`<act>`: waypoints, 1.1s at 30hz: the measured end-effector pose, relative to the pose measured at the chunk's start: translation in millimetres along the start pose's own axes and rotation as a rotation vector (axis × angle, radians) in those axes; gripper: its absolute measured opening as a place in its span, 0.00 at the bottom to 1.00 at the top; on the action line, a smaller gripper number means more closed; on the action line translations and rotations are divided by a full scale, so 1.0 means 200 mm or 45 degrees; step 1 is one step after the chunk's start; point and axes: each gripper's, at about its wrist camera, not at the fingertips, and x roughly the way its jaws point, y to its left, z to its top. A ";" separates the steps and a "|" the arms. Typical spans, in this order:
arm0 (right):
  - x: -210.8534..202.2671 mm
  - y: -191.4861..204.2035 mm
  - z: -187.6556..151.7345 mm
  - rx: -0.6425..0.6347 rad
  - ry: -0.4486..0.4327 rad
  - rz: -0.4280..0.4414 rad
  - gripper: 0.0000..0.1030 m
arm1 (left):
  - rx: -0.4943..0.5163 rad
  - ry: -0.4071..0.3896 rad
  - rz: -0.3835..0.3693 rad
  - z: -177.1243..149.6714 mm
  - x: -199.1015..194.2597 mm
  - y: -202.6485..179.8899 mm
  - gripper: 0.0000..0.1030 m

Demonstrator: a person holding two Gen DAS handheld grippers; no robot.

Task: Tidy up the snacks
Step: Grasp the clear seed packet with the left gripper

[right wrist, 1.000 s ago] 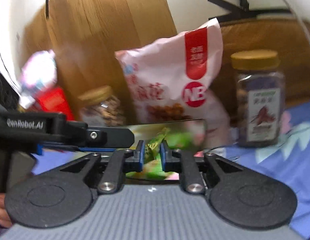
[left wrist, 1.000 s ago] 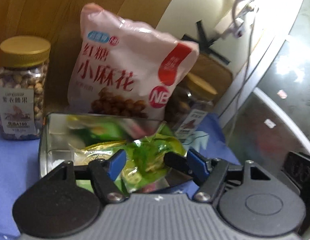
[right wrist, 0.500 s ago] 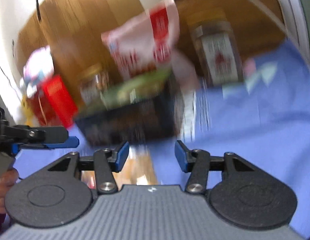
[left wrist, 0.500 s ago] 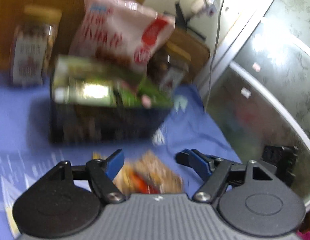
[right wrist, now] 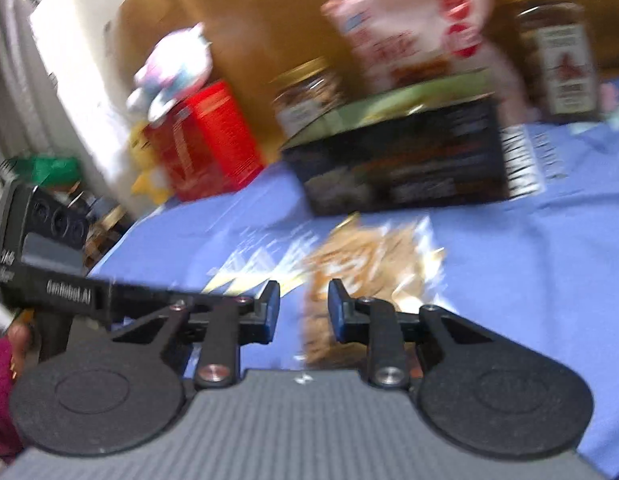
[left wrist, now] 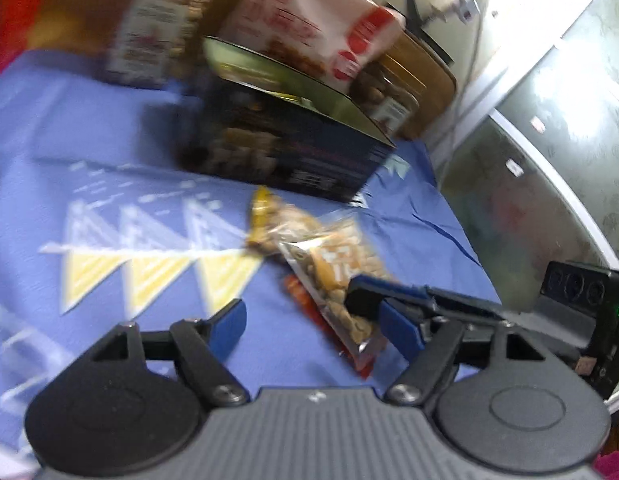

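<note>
While both views are blurred, the snack bags (left wrist: 333, 264) show clearly enough on the blue cloth (left wrist: 109, 152) of the counter, just in front of the dark box (left wrist: 285, 148). They are clear packets with small tan pieces inside; one has a yellow end, and a red-orange packet lies under another. The left gripper (left wrist: 313, 320) has its fingers spread wide over the cloth, holding nothing, with the near end of a packet between them. The right gripper (right wrist: 303, 312) has its fingers apart with a narrower gap, just over the near end of a packet (right wrist: 369, 264), not pinching it. Behind the open box, at the far edge, stand a pink bag (left wrist: 309, 28) and two jars (right wrist: 557, 48) with gold lids.
</note>
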 end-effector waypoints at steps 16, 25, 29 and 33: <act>-0.04 0.09 -0.03 -0.141 -0.108 -0.261 0.26 | -0.114 -0.045 -0.033 -0.07 -0.12 0.10 0.77; 0.07 0.26 -0.14 -0.227 0.074 -0.074 0.39 | -0.129 -0.088 -0.003 -0.11 -0.23 0.15 0.85; 0.05 0.22 -0.12 -0.183 0.092 -0.055 0.46 | -0.142 -0.087 0.019 -0.15 -0.30 0.19 0.85; 0.06 0.25 -0.15 -0.236 0.076 -0.045 0.51 | -0.153 -0.066 -0.043 -0.18 -0.28 0.20 0.85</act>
